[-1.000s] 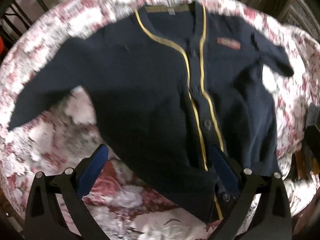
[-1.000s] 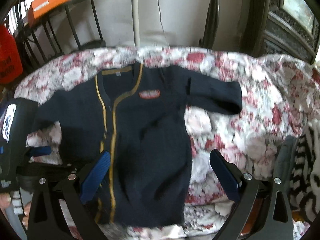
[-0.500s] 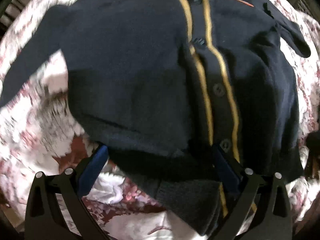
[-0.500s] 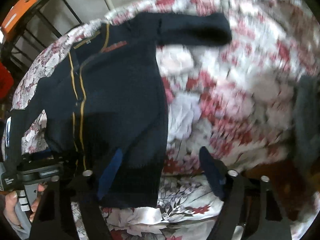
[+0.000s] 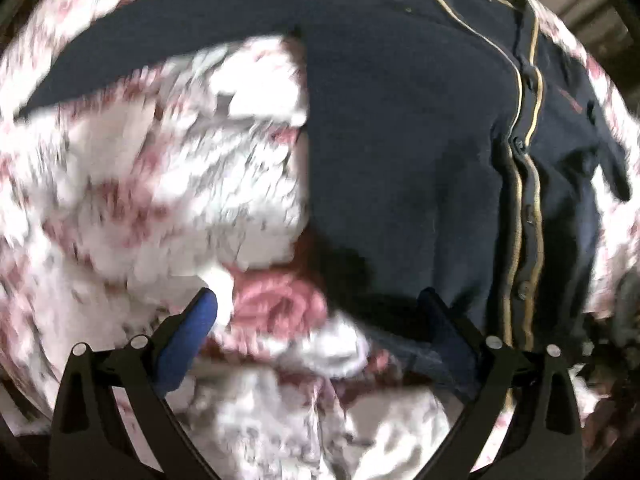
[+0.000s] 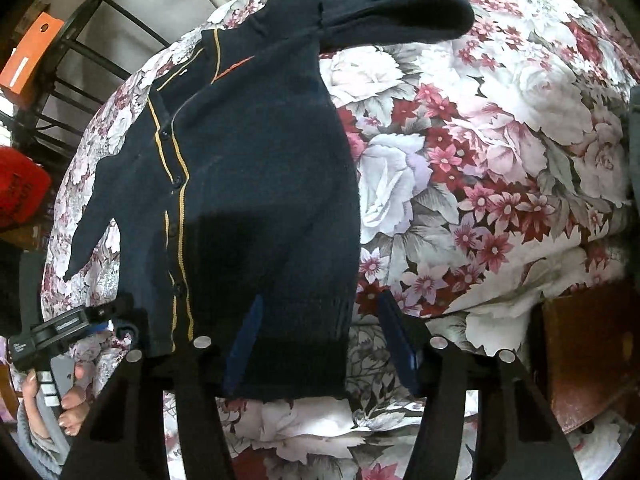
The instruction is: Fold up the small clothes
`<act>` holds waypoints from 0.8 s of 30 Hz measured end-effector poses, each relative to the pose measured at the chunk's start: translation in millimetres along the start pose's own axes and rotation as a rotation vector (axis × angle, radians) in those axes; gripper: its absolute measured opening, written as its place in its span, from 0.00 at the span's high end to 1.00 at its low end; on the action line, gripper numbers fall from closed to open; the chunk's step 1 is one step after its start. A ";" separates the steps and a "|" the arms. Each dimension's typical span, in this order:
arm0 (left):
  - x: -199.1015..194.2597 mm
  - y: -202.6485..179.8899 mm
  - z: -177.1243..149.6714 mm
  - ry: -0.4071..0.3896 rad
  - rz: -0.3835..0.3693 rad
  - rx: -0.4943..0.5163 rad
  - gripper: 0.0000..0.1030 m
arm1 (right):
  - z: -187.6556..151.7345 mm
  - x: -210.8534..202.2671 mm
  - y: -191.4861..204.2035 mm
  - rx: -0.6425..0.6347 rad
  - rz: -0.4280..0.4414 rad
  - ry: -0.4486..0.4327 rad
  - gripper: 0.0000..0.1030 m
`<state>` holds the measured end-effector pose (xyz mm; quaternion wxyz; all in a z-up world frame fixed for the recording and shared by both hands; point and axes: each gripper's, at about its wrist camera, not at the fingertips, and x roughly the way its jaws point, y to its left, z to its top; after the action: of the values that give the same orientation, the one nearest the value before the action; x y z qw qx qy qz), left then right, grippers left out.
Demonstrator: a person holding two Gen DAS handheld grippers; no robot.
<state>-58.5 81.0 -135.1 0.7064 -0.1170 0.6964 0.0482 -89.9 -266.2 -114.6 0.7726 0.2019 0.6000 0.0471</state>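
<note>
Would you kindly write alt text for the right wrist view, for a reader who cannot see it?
A navy cardigan with yellow trim lies flat on a floral bedspread. The right gripper straddles its bottom hem corner, its jaws having just been closing. The left gripper sits at the hem's other side.

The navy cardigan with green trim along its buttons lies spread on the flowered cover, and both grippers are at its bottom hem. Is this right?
One detail is wrong: the trim along the buttons is yellow, not green, as the right wrist view shows. The navy cardigan lies spread on the flowered cover, with the left gripper and right gripper at its bottom hem.
</note>
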 end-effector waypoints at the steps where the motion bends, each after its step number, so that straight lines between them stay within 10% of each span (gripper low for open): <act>1: -2.1 6.2 -7.3 0.013 -0.071 -0.022 0.05 | -0.2 0.5 -1.5 0.011 0.004 0.005 0.42; 13: 49.4 -16.1 -14.0 0.170 -0.269 0.012 0.07 | -4.2 12.0 7.8 -0.021 -0.006 0.042 0.67; 16: 49.1 -18.1 -22.9 0.171 -0.232 0.053 0.31 | -5.7 8.8 9.9 -0.015 0.054 0.046 0.86; 21: 38.3 -16.2 -30.3 0.163 -0.302 0.071 0.82 | -9.0 -5.9 14.4 -0.015 0.074 0.017 0.87; 24: 12.4 1.9 -31.9 0.116 -0.385 0.051 0.85 | -11.7 -22.8 10.7 0.025 0.127 -0.003 0.87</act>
<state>-89.6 74.2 -147.8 0.6641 -0.2325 0.7017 -0.1120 -105.4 -260.6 -92.3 0.7663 0.2494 0.5855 0.0885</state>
